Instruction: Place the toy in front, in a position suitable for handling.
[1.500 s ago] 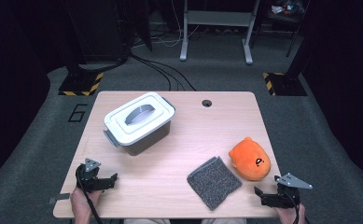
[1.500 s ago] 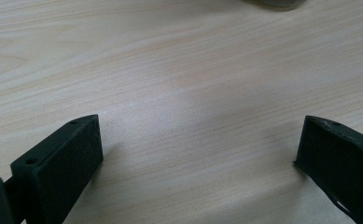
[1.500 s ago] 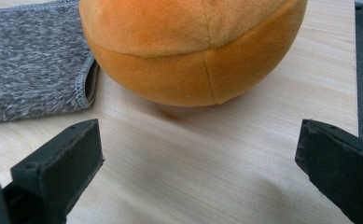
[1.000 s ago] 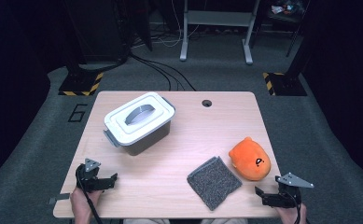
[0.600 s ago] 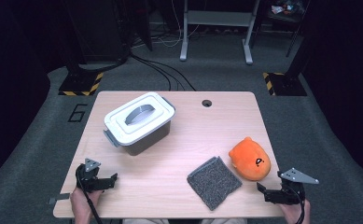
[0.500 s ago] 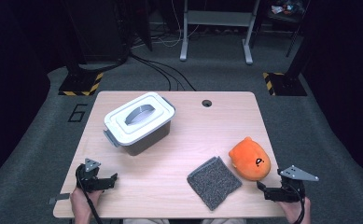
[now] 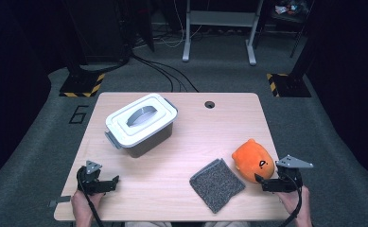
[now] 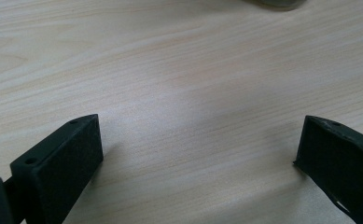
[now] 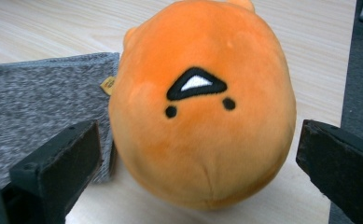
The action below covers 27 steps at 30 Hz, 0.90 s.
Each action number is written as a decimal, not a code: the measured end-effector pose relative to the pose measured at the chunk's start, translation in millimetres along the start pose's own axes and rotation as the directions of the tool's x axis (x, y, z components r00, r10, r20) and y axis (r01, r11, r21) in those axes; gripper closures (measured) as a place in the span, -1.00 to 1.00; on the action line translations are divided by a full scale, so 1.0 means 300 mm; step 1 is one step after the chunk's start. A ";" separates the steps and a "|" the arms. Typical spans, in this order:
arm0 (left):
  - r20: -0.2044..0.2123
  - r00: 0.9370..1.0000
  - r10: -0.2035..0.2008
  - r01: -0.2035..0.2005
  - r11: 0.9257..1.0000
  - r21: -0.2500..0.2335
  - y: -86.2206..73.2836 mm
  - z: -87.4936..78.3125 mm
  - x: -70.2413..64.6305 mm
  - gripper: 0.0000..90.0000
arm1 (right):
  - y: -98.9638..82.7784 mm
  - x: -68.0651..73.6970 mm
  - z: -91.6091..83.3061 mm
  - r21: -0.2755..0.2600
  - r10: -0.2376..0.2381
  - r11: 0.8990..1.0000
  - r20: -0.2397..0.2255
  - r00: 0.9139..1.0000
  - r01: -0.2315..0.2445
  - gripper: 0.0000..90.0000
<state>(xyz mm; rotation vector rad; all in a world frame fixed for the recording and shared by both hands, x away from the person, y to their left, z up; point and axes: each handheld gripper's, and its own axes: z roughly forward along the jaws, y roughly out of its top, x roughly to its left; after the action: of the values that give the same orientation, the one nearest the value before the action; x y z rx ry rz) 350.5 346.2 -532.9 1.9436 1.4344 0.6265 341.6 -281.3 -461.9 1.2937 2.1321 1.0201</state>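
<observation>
Plush toy [image 7: 252, 162], orange and round with a small stitched face, is my landmark: it sits near the desk's right edge, toward my side. From my remote seat I see a pale wood-grain desk [image 7: 196, 137] with a round cable hole [image 7: 209, 104] well beyond the plush toy, toward the far edge. Around the desk lies grey carpet [image 7: 219, 66], with a painted 6, two yellow-and-black striped foot plates, trailing cables and a pale metal stand at the back; the rest of the room is dark.

My right hand-held gripper [image 7: 267, 182] rests just on the near side of the plush toy, jaws spread wide. In the right gripper view the toy [image 9: 202, 102] sits between and just ahead of the jaws, neither one touching it as far as I can tell. My left hand-held gripper [image 7: 107, 182] lies well to the left of the plush toy, near the desk's front corner, jaws wide and holding nothing, bare wood [image 8: 179, 84] between them.

I count one plush toy, one grey knitted cloth [image 7: 216, 185] touching the toy's left side, one lidded white-topped box [image 7: 141, 124] with a grey handle far to the toy's left and beyond it, and two hand-held grippers.
</observation>
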 end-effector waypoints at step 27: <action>0.000 1.000 0.000 0.000 1.000 0.001 0.000 0.000 0.000 -1.00 | 0.029 -0.006 0.068 0.063 -0.023 0.998 0.060 0.998 0.019 -0.59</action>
<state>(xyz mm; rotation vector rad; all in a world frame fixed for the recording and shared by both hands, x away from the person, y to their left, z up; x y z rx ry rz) 350.6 346.3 -532.9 1.9444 1.4345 0.6258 361.4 -272.9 -468.1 1.3116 2.1431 0.9010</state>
